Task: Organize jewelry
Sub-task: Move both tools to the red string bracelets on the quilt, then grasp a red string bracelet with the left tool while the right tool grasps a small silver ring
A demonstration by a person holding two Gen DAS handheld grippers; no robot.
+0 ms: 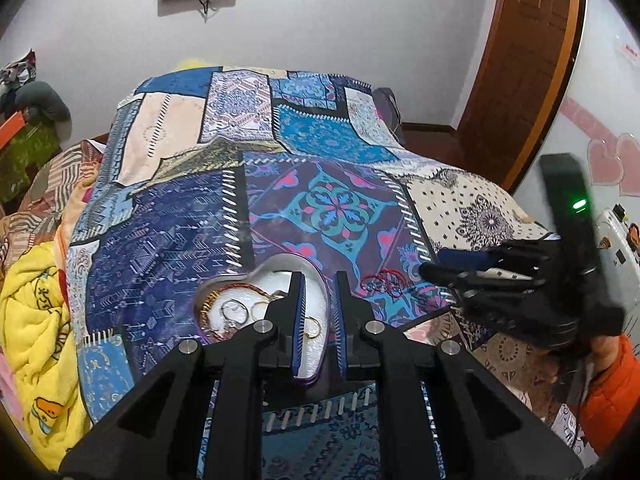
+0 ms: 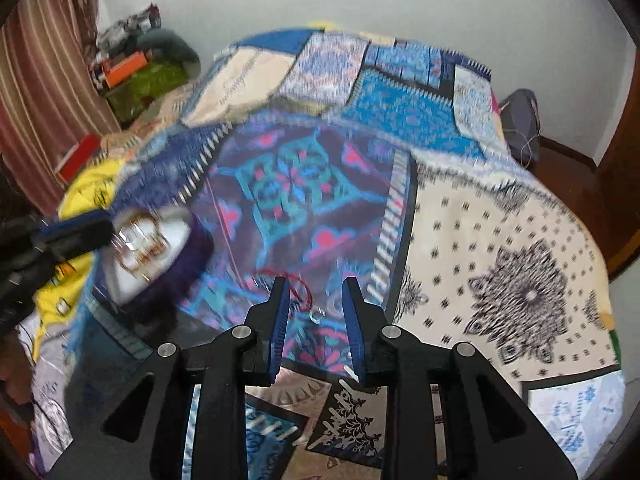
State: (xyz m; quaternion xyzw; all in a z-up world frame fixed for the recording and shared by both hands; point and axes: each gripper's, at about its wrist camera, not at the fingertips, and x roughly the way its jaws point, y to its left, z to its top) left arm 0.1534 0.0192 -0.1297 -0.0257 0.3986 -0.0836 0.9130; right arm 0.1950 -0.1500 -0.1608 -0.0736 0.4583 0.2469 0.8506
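A heart-shaped box (image 1: 316, 308) with a white lining sits on the patterned bedspread and holds several rings and bangles (image 1: 236, 312). My left gripper (image 1: 319, 280) hovers over the box's right side, jaws apart with nothing between them. Red string bracelets (image 1: 382, 280) lie on the spread just right of the box. In the blurred right wrist view my right gripper (image 2: 314, 286) is open above the red bracelets (image 2: 300, 288) and a small silver ring (image 2: 319, 315). The box (image 2: 160, 256) shows at its left. The right gripper (image 1: 430, 268) also shows in the left wrist view.
The bedspread (image 1: 320, 184) covers a bed. A yellow blanket (image 1: 32, 328) lies at the left edge. Clutter and a green bag (image 2: 148, 76) sit beyond the bed. A wooden door (image 1: 524, 60) stands at the right.
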